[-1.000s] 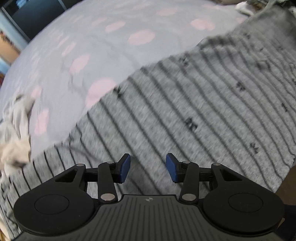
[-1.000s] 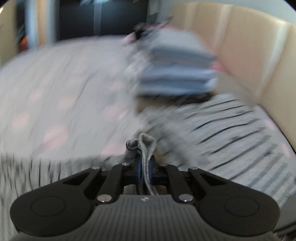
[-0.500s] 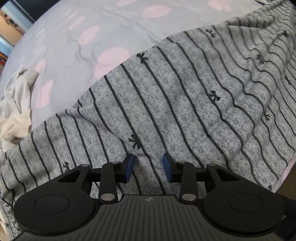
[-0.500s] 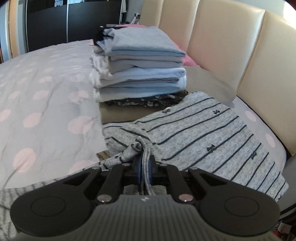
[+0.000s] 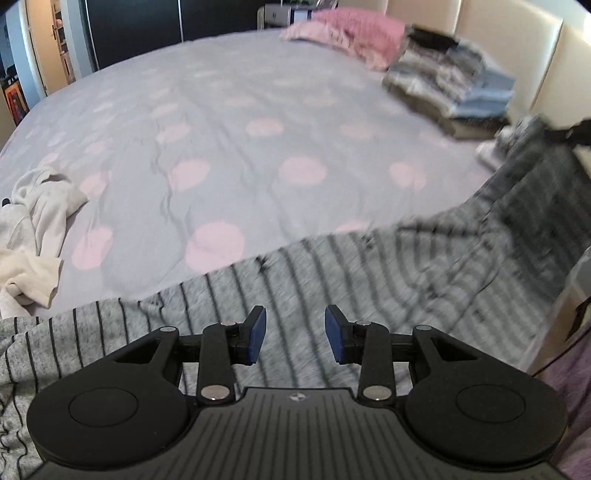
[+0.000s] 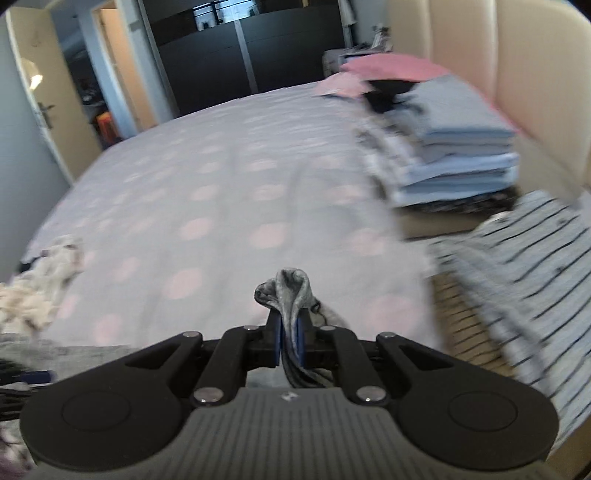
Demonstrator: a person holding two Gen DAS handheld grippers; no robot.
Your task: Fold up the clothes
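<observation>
Left claw (image 5: 294,335) jaws apart, nothing between the blue pads, hovering just above the grey striped shirt (image 5: 388,280). Right claw (image 6: 290,343) clamped on a bunched fold of that shirt (image 6: 291,295); fabric sticks up past the pads. Shirt lies across the near edge of the bed (image 5: 258,147), with the right side lifted and blurred. The bed has a lilac cover with pink dots. Stack of folded clothes (image 6: 454,162) by the beige headboard (image 6: 517,66), pink pillow (image 5: 354,35) behind it. Crumpled white garment (image 5: 33,229) on the bed's left. No readable text or labels; small logo on the claw body is too small to make out.
</observation>
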